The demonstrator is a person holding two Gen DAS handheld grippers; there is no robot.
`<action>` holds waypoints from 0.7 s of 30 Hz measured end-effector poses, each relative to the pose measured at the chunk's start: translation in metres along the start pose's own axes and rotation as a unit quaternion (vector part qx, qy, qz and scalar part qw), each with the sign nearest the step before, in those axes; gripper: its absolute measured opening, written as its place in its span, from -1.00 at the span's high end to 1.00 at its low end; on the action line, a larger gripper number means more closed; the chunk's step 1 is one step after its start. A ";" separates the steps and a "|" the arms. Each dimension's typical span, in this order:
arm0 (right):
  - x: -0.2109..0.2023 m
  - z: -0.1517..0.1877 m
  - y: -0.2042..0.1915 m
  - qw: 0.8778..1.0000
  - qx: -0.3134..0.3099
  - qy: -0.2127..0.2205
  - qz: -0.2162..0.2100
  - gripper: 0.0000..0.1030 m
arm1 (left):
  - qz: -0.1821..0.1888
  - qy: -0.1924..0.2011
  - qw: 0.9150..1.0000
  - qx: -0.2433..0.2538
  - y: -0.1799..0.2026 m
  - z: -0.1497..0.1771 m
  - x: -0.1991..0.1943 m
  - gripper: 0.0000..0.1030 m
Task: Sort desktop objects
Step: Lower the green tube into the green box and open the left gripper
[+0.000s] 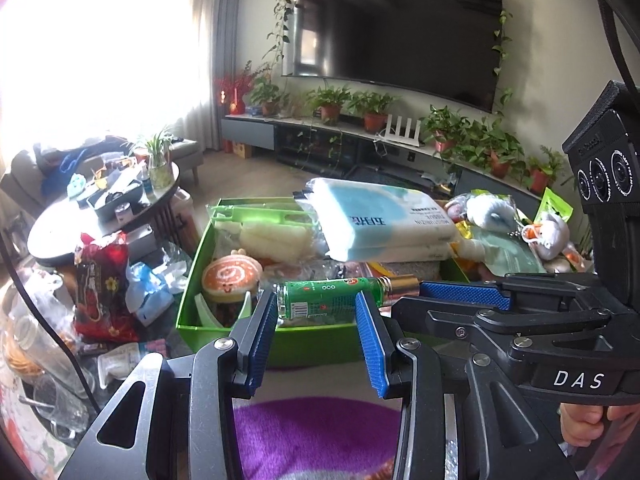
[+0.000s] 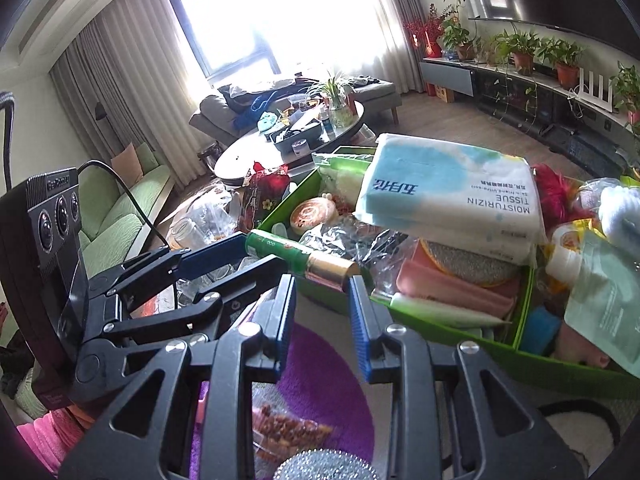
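Small green bottle with printed label, barcode and gold cap lies level at lower centre of the left wrist view, just above the near wall of the green box. Left gripper is narrowed onto the body, blue pads on both ends of the label. Right gripper is nearly closed on the gold cap end; tissue pack tops the box at centre right.
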State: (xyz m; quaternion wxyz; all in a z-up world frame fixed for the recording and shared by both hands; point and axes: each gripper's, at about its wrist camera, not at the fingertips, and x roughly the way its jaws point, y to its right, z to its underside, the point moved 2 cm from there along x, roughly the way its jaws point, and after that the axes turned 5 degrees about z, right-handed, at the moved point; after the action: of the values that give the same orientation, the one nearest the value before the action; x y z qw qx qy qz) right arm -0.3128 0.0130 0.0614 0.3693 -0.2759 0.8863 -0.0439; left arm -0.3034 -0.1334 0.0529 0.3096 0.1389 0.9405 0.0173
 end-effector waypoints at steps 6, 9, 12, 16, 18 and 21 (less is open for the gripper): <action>0.009 -0.005 0.005 1.000 0.006 -0.002 0.000 0.45 | -0.003 -0.001 1.000 0.008 -0.004 -0.004 0.010 0.25; 0.014 -0.007 0.008 1.000 0.011 -0.004 -0.001 0.45 | -0.001 -0.002 1.000 0.005 -0.008 -0.006 0.016 0.25; 0.020 -0.009 0.009 1.000 0.014 -0.006 0.001 0.45 | 0.001 -0.004 1.000 0.002 -0.013 -0.007 0.023 0.25; 0.029 -0.010 0.012 1.000 0.021 -0.012 0.001 0.45 | 0.004 -0.009 1.000 -0.001 -0.020 -0.009 0.033 0.25; 0.033 -0.011 0.014 1.000 0.024 -0.014 0.001 0.45 | 0.004 -0.010 1.000 -0.003 -0.024 -0.010 0.037 0.25; 0.040 -0.012 0.016 0.999 0.029 -0.018 0.000 0.45 | 0.004 -0.012 1.000 -0.009 -0.029 -0.012 0.045 0.25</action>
State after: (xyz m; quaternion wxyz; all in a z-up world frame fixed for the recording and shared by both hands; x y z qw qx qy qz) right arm -0.3507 0.0040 0.0405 0.3932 -0.2658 0.8779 -0.0641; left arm -0.3518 -0.1488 0.0331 0.3220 0.1403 0.9359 0.0256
